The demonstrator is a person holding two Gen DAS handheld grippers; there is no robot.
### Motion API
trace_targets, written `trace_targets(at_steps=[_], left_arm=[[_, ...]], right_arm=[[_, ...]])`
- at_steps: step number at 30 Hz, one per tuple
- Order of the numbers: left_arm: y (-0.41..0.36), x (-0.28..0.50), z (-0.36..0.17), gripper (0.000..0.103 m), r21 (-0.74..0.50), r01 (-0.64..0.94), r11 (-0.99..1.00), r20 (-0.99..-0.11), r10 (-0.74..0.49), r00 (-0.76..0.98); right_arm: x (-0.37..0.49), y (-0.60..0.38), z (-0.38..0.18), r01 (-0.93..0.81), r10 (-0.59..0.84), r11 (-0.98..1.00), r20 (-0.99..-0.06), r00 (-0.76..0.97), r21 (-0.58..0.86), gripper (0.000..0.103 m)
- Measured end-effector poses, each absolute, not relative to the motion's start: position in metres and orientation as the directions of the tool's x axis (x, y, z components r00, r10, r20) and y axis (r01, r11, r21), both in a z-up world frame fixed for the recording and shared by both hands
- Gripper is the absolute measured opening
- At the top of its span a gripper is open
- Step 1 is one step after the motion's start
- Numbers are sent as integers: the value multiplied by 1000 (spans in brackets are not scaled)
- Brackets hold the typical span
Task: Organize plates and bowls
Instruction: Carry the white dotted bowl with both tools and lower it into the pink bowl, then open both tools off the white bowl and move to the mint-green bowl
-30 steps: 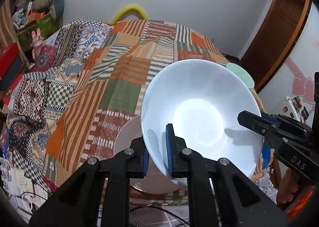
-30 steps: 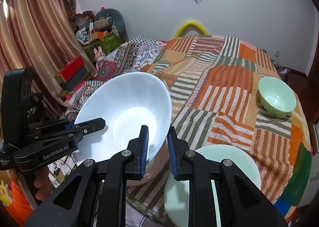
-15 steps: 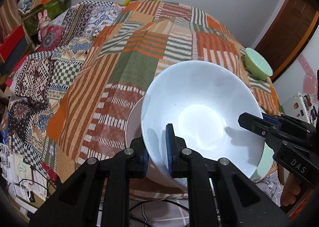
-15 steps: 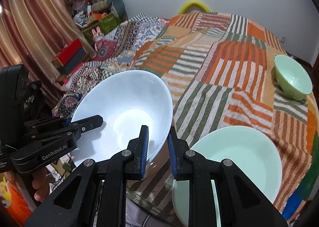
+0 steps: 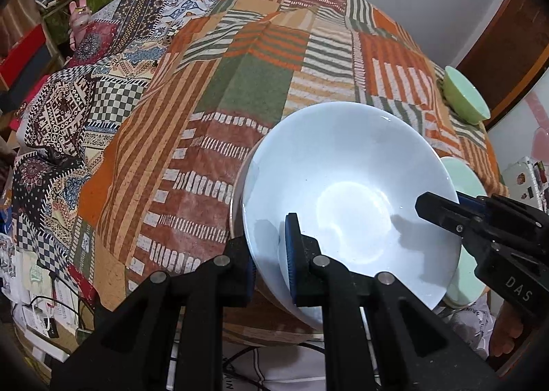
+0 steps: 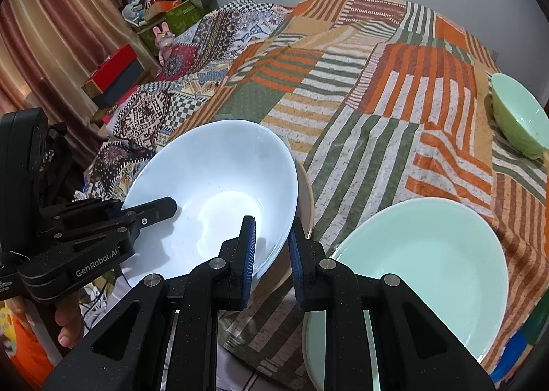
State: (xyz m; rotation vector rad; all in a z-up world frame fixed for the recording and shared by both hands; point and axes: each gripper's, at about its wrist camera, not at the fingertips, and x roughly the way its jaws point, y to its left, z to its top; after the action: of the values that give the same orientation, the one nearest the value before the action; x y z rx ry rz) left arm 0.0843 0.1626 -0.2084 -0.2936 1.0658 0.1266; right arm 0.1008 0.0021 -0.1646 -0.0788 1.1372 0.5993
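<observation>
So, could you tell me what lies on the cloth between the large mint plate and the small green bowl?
Nothing: in the right wrist view only bare striped patchwork cloth separates the mint plate from the small green bowl.

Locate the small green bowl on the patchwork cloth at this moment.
The small green bowl stands alone at the far right edge of the cloth in both views, beyond the large green plate.

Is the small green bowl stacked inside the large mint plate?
No: the small green bowl sits alone on the striped cloth, well apart from the mint plate.
</observation>
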Motion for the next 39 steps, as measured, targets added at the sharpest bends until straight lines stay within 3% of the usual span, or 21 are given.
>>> trace_targets(at_steps=[17,35,37,38,39], left_arm=[[174,91,-221,13,-231,-262,937,-880,-87,467],[172,93,-216,15,-207,-282,937,-893,-64,446],[169,92,-211,18,-184,-274,944,-888,-40,458],[168,91,-206,26,-173,-268,948,-882,-28,471],[167,92,-202,31,-170,-266,949,-876,-23,481]], right_arm=[[107,7,-178,-497,406,832,-881,244,246,20],[107,1,-173,-499,404,833,-879,255,239,20],[105,-1,-167,-499,398,839,-871,289,218,27],[102,-4,-161,-500,396,842,-861,320,202,31],[101,-5,-157,-500,399,843,-853,337,197,42]])
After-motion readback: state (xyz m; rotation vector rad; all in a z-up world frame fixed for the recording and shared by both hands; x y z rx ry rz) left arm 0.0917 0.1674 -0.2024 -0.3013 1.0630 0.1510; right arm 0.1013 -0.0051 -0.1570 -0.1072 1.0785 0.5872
